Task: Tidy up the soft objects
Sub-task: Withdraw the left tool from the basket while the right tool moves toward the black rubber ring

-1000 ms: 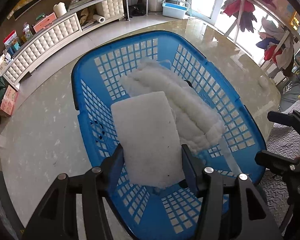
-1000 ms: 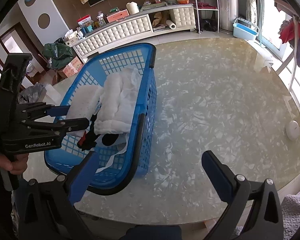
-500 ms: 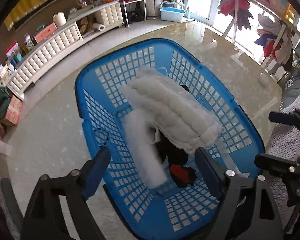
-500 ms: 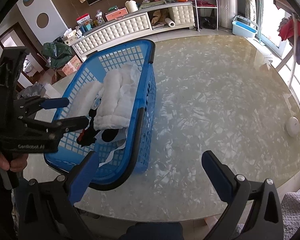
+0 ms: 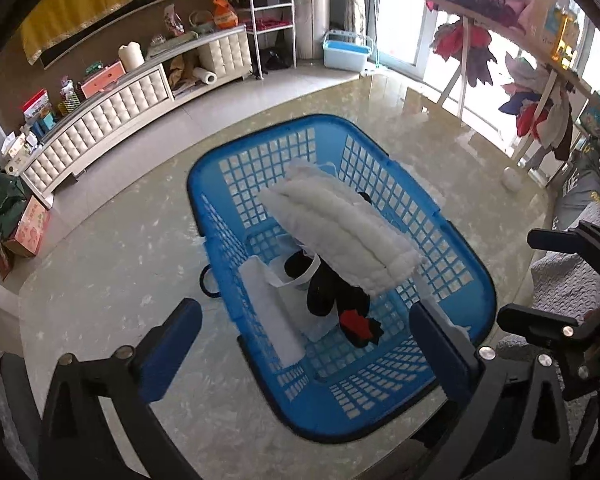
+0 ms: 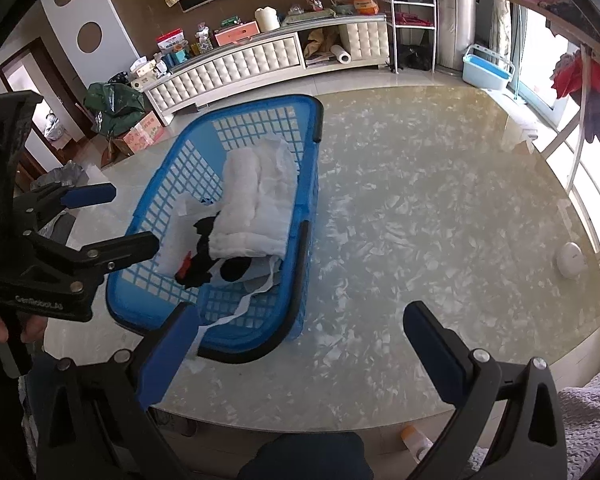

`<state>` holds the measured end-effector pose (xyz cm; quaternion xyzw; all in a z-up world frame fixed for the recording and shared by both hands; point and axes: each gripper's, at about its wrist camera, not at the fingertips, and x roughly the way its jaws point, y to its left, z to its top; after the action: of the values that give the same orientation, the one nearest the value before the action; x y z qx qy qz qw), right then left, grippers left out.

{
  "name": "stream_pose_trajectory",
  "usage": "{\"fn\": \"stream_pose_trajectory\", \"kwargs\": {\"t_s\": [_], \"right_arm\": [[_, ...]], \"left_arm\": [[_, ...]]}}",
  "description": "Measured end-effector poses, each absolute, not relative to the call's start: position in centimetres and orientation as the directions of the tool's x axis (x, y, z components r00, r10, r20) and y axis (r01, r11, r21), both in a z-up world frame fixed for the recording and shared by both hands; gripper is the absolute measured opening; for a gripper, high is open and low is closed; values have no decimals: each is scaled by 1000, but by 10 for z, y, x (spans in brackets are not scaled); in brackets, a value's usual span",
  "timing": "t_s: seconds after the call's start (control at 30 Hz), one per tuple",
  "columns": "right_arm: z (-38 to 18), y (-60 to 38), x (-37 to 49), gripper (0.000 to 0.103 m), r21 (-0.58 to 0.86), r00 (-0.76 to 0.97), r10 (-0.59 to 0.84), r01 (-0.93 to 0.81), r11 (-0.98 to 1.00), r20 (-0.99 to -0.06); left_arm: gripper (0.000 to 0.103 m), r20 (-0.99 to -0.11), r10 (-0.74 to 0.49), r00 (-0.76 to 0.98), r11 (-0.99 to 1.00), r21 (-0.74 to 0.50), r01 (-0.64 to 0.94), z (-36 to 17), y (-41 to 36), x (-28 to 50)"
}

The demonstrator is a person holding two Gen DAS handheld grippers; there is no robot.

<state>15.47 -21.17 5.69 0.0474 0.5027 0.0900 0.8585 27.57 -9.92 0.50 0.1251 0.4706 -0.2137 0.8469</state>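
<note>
A blue plastic basket (image 5: 456, 344) stands on the marble table; it also shows in the right wrist view (image 6: 300, 216). Inside lie a fluffy white pad (image 5: 336, 232), a flat white sponge (image 5: 272, 316) against the left wall, and a black and red cloth (image 5: 340, 300). The fluffy pad (image 6: 252, 208) and the black cloth (image 6: 204, 256) also show in the right wrist view. My left gripper (image 5: 300, 340) is open and empty, raised above the basket's near end; it appears in the right wrist view (image 6: 112, 220) too. My right gripper (image 6: 300, 344) is open and empty over the table's near edge.
A small white round object (image 6: 570, 260) sits at the table's right edge. A white strip (image 6: 240, 312) hangs over the basket's near rim. A long white cabinet (image 6: 236, 68) and a clothes rack (image 5: 500, 40) stand beyond the table.
My left gripper opened and let go of the flat white sponge, which dropped against the basket's left wall. The left gripper then drew up and back. The right gripper stayed put.
</note>
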Motion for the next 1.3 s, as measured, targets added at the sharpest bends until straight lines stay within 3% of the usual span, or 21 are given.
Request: {"fn": "stream_pose_trajectory", "kwargs": {"t_s": [0.77, 1.3], "right_arm": [[87, -145, 137, 103, 69, 535, 172, -207, 976, -827], [77, -68, 167, 103, -1, 521, 165, -302, 953, -838]], "left_arm": [[103, -776, -244, 581, 904, 36, 427, 39, -18, 216], [103, -755, -233, 613, 957, -66, 282, 26, 80, 222]]}}
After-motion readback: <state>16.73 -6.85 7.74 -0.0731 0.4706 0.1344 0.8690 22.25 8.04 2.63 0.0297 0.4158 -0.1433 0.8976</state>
